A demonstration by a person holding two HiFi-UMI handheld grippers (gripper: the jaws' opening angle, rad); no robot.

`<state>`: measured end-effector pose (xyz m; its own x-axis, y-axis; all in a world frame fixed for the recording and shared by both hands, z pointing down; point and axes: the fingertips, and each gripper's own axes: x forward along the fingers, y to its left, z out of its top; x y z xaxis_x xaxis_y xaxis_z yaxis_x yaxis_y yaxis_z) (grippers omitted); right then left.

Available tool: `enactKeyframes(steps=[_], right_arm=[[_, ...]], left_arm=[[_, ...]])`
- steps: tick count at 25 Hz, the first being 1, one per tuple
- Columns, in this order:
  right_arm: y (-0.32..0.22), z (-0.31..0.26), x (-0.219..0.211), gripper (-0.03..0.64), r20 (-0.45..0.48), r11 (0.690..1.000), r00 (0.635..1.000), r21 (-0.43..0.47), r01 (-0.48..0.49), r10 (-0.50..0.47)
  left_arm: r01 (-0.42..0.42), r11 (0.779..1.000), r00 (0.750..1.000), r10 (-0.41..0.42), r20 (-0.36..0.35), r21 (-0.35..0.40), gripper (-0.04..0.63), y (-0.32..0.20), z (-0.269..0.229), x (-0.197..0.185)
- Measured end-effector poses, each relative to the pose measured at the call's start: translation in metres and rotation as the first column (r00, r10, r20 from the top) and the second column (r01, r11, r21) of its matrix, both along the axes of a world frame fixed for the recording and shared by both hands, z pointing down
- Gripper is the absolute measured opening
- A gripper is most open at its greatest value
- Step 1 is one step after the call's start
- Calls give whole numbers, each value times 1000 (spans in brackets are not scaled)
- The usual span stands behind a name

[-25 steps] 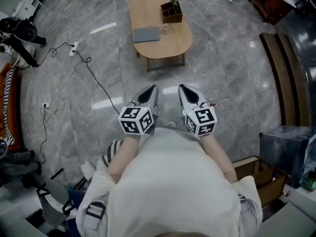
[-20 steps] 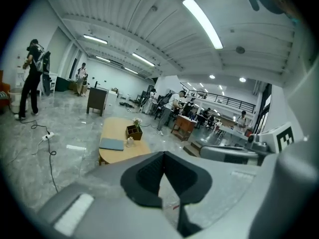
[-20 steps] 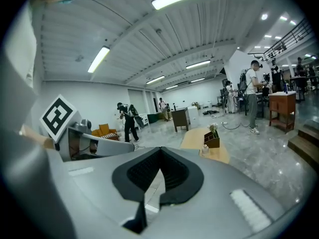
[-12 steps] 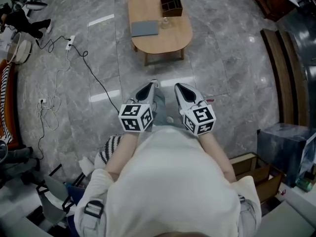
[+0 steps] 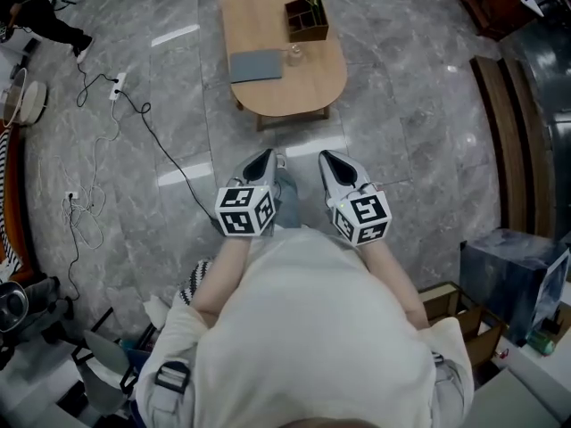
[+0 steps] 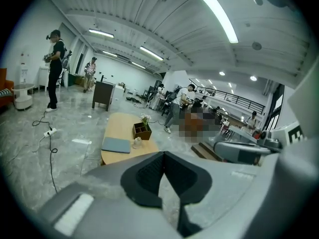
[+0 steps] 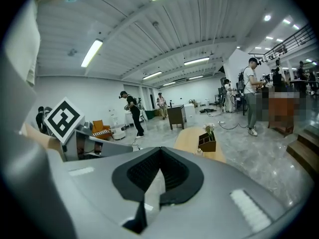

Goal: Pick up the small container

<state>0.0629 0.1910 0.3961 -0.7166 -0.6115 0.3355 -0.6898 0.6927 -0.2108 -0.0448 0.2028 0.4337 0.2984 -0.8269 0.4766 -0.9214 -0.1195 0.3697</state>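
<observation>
A small clear glass container [image 5: 293,55] stands on the oval wooden table [image 5: 303,87], between a grey flat pad [image 5: 256,65] and a dark wooden box with flowers [image 5: 306,20]. The container [image 6: 137,143] also shows in the left gripper view, and in the right gripper view [image 7: 199,152] just over the jaws. My left gripper [image 5: 260,162] and right gripper [image 5: 333,162] are held side by side over the floor, well short of the table. Both point toward it. Both are shut, with nothing between the jaws of either the left gripper [image 6: 163,153] or the right gripper [image 7: 160,149].
A power strip with a black cable [image 5: 116,87] lies on the marble floor at the left. Wooden steps [image 5: 500,132] run along the right. A dark wrapped box [image 5: 508,270] and an open cardboard box [image 5: 455,306] stand at the lower right. Several people stand far off.
The table has drawn nearer in the head view as the person walks toward it. Both grippers have come forward together and stay shut.
</observation>
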Motion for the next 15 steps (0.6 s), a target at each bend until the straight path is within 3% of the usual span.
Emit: enactKeyframes(steps=[15], right_arm=[[-178,-19,-54,-2,-38,997,997,-10,-74,73]], left_arm=[[-177,984,983,177,49,-18,2,-169,7,-29]])
